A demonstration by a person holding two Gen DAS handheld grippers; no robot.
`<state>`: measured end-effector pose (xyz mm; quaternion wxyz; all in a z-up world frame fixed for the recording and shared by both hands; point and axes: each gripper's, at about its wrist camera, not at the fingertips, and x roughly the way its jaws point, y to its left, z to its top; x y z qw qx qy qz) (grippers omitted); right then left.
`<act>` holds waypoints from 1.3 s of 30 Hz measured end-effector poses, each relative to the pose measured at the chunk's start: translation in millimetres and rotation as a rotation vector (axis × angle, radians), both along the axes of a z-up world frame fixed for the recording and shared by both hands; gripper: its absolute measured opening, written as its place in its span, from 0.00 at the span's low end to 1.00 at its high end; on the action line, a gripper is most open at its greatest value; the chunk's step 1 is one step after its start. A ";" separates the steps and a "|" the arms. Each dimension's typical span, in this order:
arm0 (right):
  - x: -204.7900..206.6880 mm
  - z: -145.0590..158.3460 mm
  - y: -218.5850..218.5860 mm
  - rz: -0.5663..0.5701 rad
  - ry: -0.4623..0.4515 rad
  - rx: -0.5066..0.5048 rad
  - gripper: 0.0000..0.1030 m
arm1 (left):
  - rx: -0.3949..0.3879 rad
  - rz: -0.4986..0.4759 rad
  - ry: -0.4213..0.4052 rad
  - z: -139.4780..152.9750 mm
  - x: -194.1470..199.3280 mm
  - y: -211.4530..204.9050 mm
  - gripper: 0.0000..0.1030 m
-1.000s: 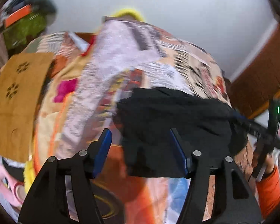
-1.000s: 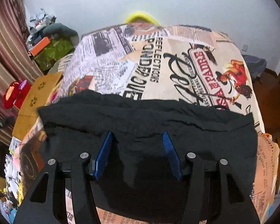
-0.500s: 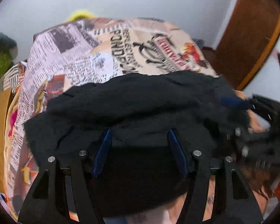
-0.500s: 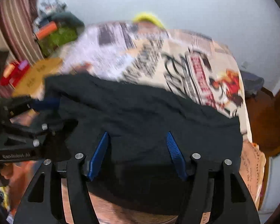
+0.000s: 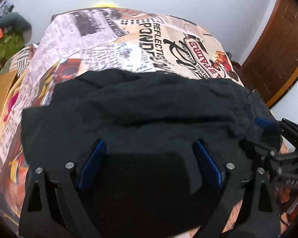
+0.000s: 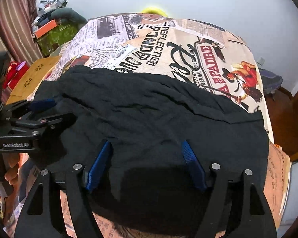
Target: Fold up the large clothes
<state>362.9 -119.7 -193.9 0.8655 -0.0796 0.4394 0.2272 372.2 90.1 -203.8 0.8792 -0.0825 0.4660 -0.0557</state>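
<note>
A large black garment (image 5: 149, 109) lies folded and wrinkled across the near end of a bed with a newspaper-print cover (image 5: 109, 45). It also fills the near part of the right wrist view (image 6: 149, 115). My left gripper (image 5: 149, 146) is open, its blue pads spread wide over the cloth. My right gripper (image 6: 147, 146) is open too, over the cloth. The right gripper shows at the right edge of the left wrist view (image 5: 268, 127), by the garment's right end. The left gripper shows at the left edge of the right wrist view (image 6: 41, 105), by the garment's left end.
A brown cardboard sheet (image 6: 33, 77) lies left of the bed. Beyond it are a green box (image 6: 53, 33) and cluttered items by a curtain. A wooden door (image 5: 278, 49) stands to the right. A white wall is behind the bed.
My left gripper has swung right from the bed's left side to face the garment squarely. The right gripper has shifted little. The garment now lies spread between both.
</note>
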 end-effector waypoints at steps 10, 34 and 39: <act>-22.2 8.9 -27.7 -0.046 0.041 -0.027 0.69 | 0.049 0.093 -0.003 11.9 -61.1 24.2 0.88; -36.9 29.0 12.3 0.047 0.001 0.063 0.69 | -0.656 0.464 0.111 -46.5 -93.5 110.2 0.87; -24.1 8.4 15.4 0.043 0.078 0.099 0.70 | -0.840 0.527 0.072 -65.9 -78.7 132.1 0.87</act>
